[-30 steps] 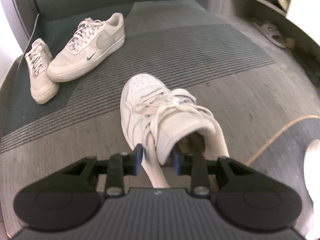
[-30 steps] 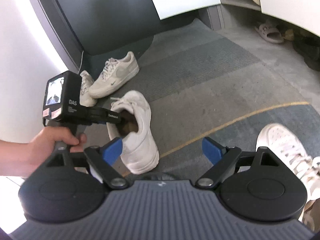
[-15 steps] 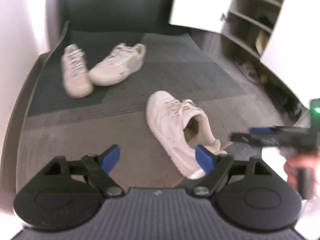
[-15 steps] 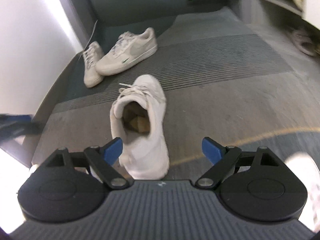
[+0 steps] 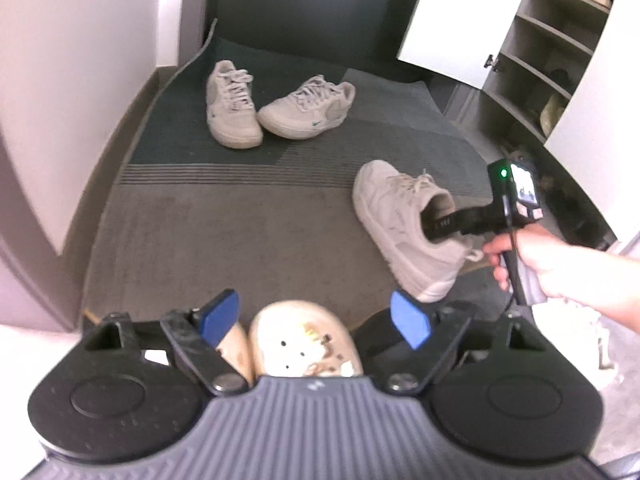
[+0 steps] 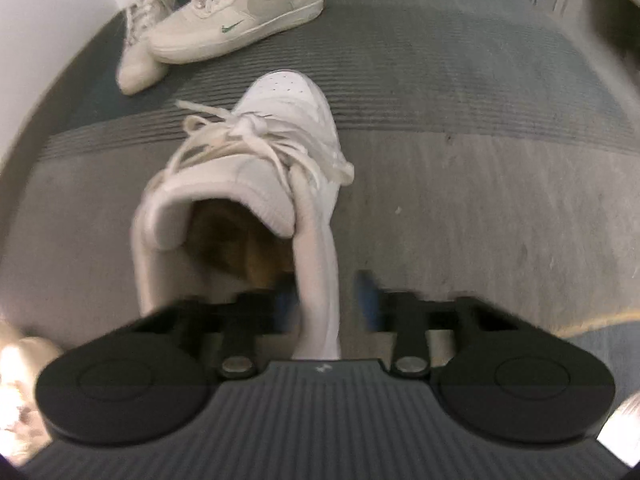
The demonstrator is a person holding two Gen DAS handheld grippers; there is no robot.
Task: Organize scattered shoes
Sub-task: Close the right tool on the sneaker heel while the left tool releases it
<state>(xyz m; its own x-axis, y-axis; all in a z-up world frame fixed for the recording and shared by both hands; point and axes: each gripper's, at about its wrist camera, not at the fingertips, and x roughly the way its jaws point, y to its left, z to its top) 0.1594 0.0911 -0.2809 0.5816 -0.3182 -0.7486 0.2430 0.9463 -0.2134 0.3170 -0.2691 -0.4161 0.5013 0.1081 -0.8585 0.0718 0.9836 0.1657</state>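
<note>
A white lace-up shoe (image 5: pixel 400 216) stands on the grey mat, toe pointing away. My right gripper (image 6: pixel 326 296) has closed on the right wall of that white shoe (image 6: pixel 288 120) at the collar, one pad inside the opening and one outside; the view is blurred. In the left wrist view the right gripper (image 5: pixel 436 226) reaches into the shoe's opening. My left gripper (image 5: pixel 316 318) is open and holds nothing, drawn back well short of the shoe. Two beige sneakers (image 5: pixel 232 108) (image 5: pixel 308 108) lie touching at the far end of the mat.
A shoe cabinet (image 5: pixel 540 60) with shelves and an open white door (image 5: pixel 452 20) stands at the right. A cream perforated clog toe (image 5: pixel 300 344) sits under my left gripper. Another white shoe (image 5: pixel 592 344) lies at the lower right. A wall (image 5: pixel 60 100) bounds the left.
My left gripper let go of the white shoe, opened and pulled back. My right gripper moved in over the shoe and closed on its collar.
</note>
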